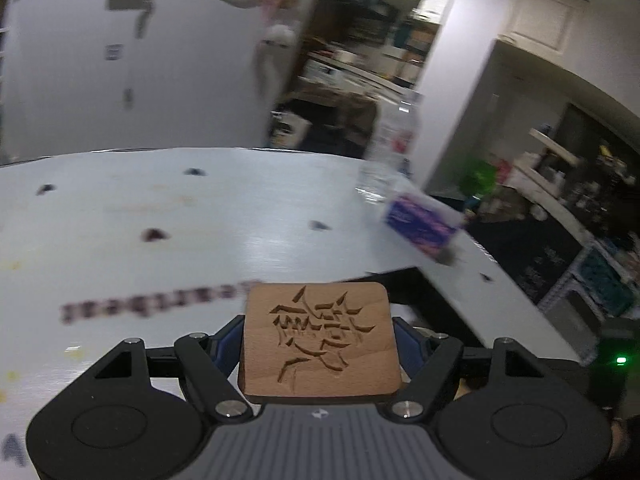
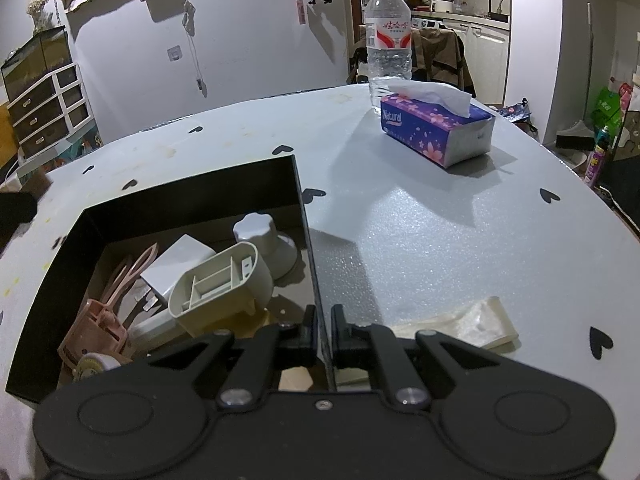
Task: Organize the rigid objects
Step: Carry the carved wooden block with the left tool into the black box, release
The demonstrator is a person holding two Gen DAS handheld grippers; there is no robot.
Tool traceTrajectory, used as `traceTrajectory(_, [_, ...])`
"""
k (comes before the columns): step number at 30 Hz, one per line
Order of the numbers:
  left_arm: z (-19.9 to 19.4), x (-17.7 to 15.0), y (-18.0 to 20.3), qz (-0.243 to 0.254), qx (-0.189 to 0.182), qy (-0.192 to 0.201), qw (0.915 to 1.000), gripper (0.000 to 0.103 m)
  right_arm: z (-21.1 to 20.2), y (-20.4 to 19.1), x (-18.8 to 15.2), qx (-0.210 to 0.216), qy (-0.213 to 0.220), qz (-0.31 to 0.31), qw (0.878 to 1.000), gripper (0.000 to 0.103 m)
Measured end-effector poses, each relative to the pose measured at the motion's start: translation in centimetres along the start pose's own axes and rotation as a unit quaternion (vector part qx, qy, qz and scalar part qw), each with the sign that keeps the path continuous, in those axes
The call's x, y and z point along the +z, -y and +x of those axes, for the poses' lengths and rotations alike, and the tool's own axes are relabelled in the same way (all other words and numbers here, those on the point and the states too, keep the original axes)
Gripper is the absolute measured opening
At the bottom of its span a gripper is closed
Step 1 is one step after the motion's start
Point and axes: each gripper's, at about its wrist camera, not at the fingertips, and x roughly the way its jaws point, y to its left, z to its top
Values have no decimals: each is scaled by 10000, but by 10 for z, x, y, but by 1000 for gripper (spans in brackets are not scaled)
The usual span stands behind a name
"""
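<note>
In the left wrist view my left gripper [image 1: 320, 344] is shut on a square wooden coaster [image 1: 320, 342] with a carved pattern, held flat above the white table [image 1: 160, 216]; that view is blurred. In the right wrist view my right gripper [image 2: 322, 330] is shut on the right wall of a black box [image 2: 304, 208]. Inside the box lie a beige plastic holder [image 2: 224, 284], a grey knob on a round base [image 2: 260, 236], a white block [image 2: 176, 264] and pink plastic pieces [image 2: 104, 320].
A purple tissue pack [image 2: 436, 128] and a water bottle [image 2: 388, 36] stand at the table's far right. A clear plastic bag [image 2: 472, 324] lies right of my right gripper. A drawer unit [image 2: 48, 104] stands by the wall at left.
</note>
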Motion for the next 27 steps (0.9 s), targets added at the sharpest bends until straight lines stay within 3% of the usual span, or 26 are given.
traceTrajectory(4, [23, 1, 20, 73, 29, -197, 9998, 76, 0, 1, 0, 38, 11, 18, 10000, 6])
traceTrajectory(8, [44, 1, 22, -7, 329, -435, 9985, 76, 0, 3, 0, 86, 22, 44, 10000, 6])
traceTrajectory(13, [57, 5, 20, -83, 648, -435, 9969, 76, 1, 4, 0, 127, 31, 55, 9999, 6])
traceTrajectory(15, [60, 5, 19, -105, 632, -486, 9968, 78, 1, 4, 0, 142, 35, 57, 9999, 6])
traceTrajectory(19, [58, 4, 24, -12, 486, -484, 9976, 95, 0, 6, -1, 173, 38, 66, 9998, 6])
traceTrajectory(27, [54, 1, 31, 72, 503, -553, 9972, 97, 0, 6, -1, 171, 40, 64, 9998, 6])
